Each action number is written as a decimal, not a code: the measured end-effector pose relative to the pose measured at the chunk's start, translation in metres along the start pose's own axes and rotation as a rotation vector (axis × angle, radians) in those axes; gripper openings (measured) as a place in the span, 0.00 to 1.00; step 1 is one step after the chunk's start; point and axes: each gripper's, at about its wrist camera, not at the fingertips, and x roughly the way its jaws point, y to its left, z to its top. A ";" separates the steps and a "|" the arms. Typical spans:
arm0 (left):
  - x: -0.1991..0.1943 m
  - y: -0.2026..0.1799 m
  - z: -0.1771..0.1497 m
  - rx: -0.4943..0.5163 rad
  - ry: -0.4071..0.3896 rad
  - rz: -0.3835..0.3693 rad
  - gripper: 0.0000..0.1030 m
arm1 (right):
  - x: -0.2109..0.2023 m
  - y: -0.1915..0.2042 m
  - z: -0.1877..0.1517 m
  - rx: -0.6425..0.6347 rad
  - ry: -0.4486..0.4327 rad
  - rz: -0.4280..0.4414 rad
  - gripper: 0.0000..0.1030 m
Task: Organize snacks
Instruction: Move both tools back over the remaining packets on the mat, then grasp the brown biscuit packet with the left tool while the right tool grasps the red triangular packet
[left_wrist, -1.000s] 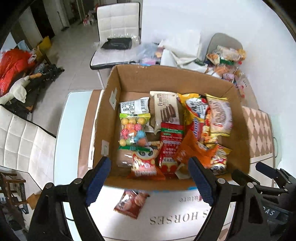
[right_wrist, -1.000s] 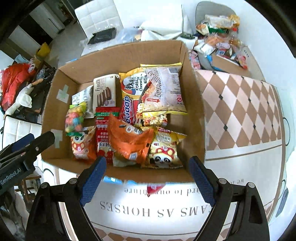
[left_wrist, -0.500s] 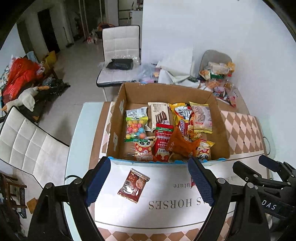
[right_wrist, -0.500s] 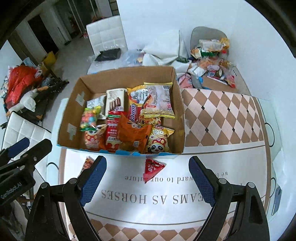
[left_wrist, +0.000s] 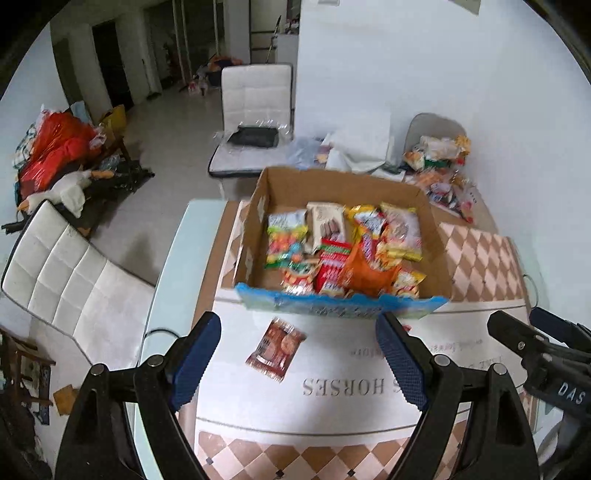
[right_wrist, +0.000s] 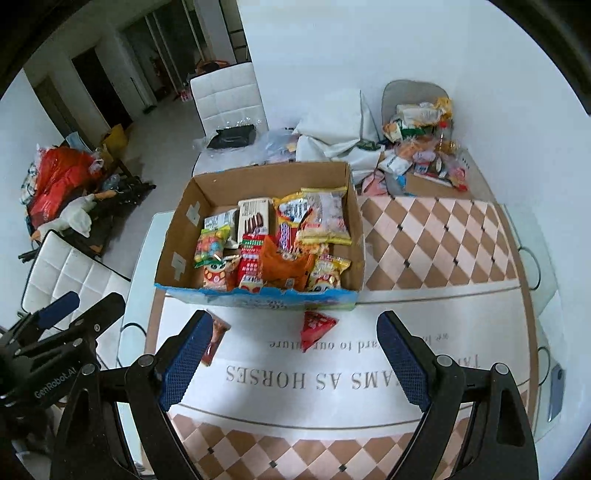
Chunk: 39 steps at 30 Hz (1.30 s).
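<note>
We see a white padded chair (left_wrist: 255, 122) beyond the table (left_wrist: 173, 266), a black bag (left_wrist: 253, 136) on its seat. Left of that chair, a red bag (left_wrist: 55, 147) lies on the floor (left_wrist: 162, 122); another white chair (left_wrist: 66, 291) stands nearer.

Left wrist view: looking steeply down from above the near side of the table (left_wrist: 369, 402), along wide-spread jaws; cardboard box (left_wrist: 255, 229) ahead of and beyond the fingertips, well apart.
Right wrist view: same steep downward angle, set to the right; box (right_wrist: 354, 236) ahead of the jaws, slightly toward the left finger.
Shared ground: box of snacks, printed tablecloth (left_wrist: 480, 251), white chairs (left_wrist: 255, 92), snack heap (right_wrist: 421, 147) at the far wall.
Cross-sightings: right gripper (left_wrist: 546, 339) at the left view's right edge; left gripper (right_wrist: 66, 314) at the right view's left edge.
Distance: both high, taking in the whole tabletop.
</note>
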 end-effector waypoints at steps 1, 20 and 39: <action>0.005 0.002 -0.003 -0.006 0.017 0.000 0.83 | 0.006 -0.002 -0.003 0.010 0.016 0.001 0.90; 0.181 0.041 -0.050 -0.012 0.391 0.083 0.83 | 0.225 -0.070 -0.042 0.335 0.311 0.056 0.90; 0.253 -0.001 -0.055 0.284 0.520 0.057 0.81 | 0.280 -0.053 -0.051 0.275 0.404 -0.017 0.43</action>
